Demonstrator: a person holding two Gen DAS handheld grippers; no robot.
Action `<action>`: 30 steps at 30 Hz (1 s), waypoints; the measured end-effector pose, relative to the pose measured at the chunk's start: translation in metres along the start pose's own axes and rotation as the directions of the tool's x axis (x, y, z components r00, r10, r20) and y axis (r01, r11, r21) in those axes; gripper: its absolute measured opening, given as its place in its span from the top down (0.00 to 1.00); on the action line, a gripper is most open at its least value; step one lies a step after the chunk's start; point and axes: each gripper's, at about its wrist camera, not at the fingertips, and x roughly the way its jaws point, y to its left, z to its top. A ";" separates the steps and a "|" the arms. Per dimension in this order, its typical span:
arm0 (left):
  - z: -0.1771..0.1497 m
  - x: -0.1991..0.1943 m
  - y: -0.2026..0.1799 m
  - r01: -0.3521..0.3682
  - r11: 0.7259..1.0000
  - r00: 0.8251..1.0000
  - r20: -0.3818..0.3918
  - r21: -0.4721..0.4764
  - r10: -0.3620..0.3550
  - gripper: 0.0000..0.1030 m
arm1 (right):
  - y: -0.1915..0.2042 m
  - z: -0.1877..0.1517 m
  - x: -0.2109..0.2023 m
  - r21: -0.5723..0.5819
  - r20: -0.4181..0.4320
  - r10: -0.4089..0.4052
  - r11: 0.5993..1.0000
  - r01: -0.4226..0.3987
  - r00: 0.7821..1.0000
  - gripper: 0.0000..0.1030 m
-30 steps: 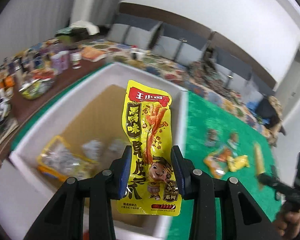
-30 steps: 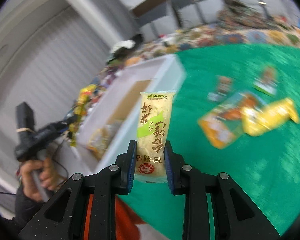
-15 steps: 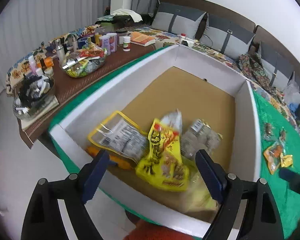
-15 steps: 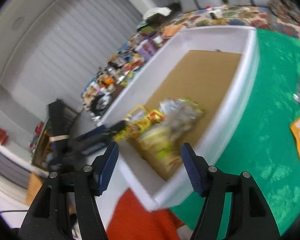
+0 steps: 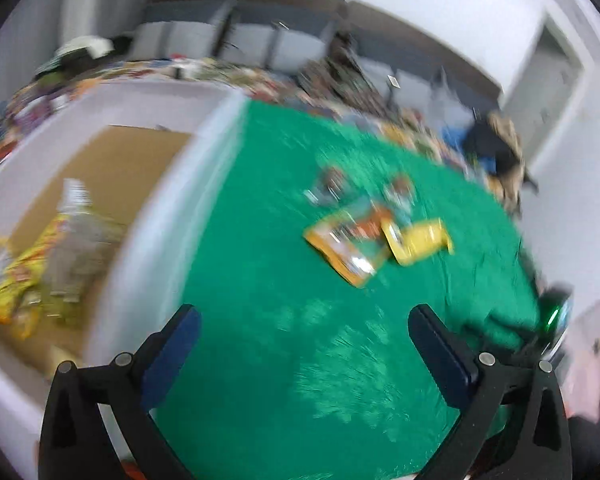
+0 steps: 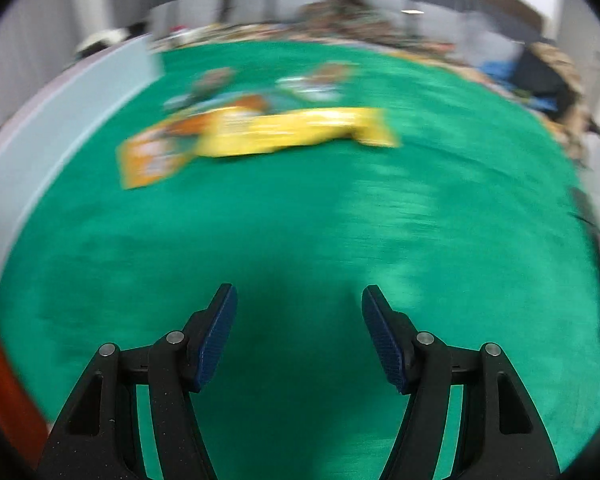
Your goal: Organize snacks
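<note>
No legible writing anywhere: motion blur smears every wrapper, so no brand or label readable.

Seen only from the left wrist: white box (image 5: 148, 248) with a brown cardboard floor, standing along the left edge of the green cloth (image 5: 268, 280), and inside it, toward its near end, a heap of snack packets (image 5: 32, 264) (yellow and clear wrappers, jumbled together). From the right wrist, only the box's outer white wall (image 6: 40, 136) at the left; contents hidden.

Common to both: orange packet (image 5: 348, 248) and yellow packet (image 5: 418, 240) lying touching on the cloth toward its far side, plus two smaller packets (image 5: 332, 184) just beyond, too blurred to identify. In the right view the yellow packet (image 6: 296, 130) overlaps the orange packet (image 6: 156, 156).

Left gripper (image 5: 304, 320): fingers spread wide, nothing between them, over bare cloth beside the box. Right gripper (image 6: 299, 300): fingers likewise apart, empty, above the cloth's near part.
</note>
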 end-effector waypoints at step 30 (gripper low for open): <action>-0.020 0.143 -0.034 -0.188 0.970 0.979 -0.053 0.157 0.198 0.00 | -0.084 -0.005 0.015 0.176 0.037 -0.092 0.981 0.084 0.995 0.18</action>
